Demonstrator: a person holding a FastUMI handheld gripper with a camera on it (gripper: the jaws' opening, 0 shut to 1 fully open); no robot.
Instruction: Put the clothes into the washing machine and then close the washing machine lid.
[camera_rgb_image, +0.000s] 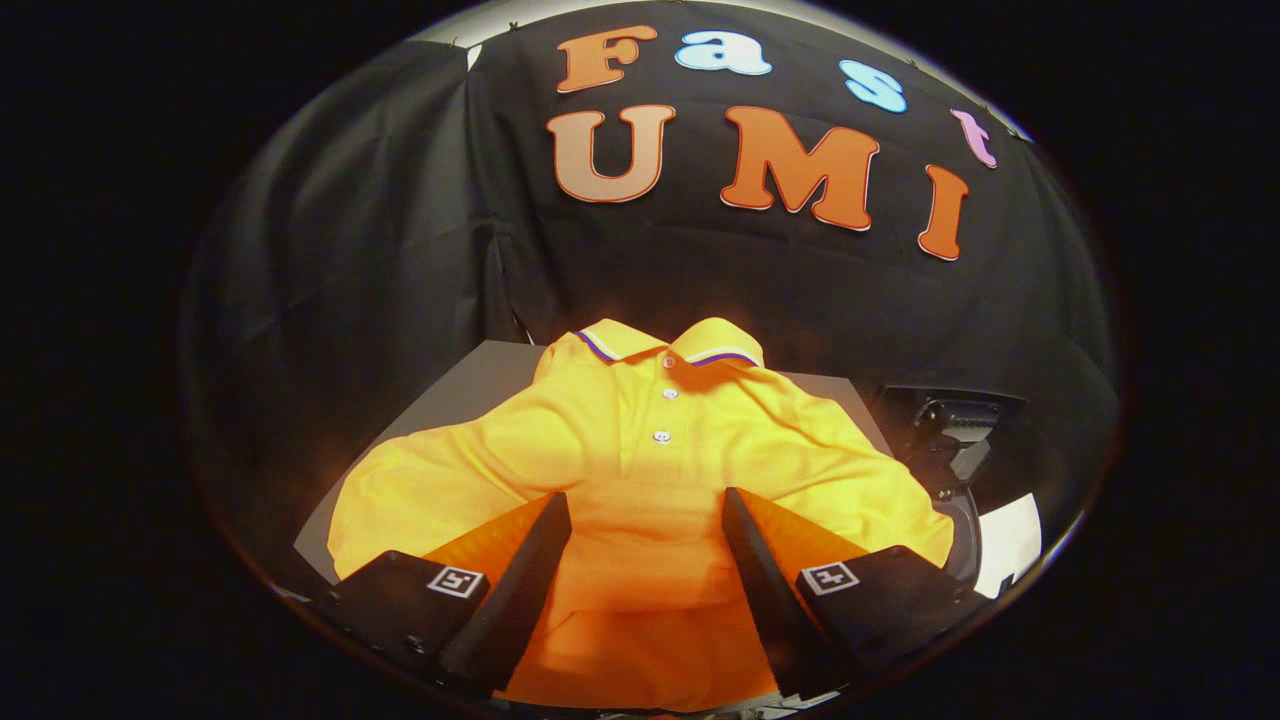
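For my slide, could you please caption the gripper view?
Open gripper poised over a yellow polo shirt spread on a grey table.

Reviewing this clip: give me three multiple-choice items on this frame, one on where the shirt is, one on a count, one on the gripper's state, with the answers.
1. Where does the shirt lie?
A. spread on the grey table
B. hanging on the wall
C. on the floor

2. How many buttons show below the collar?
A. one
B. three
C. six

3. How do the gripper fingers stand?
A. shut on the collar
B. open, with shirt cloth between them
C. shut on nothing

Answers: 1 A, the table's edge shows around the shirt; 2 B, three buttons run down the front; 3 B, a wide gap separates the fingers.
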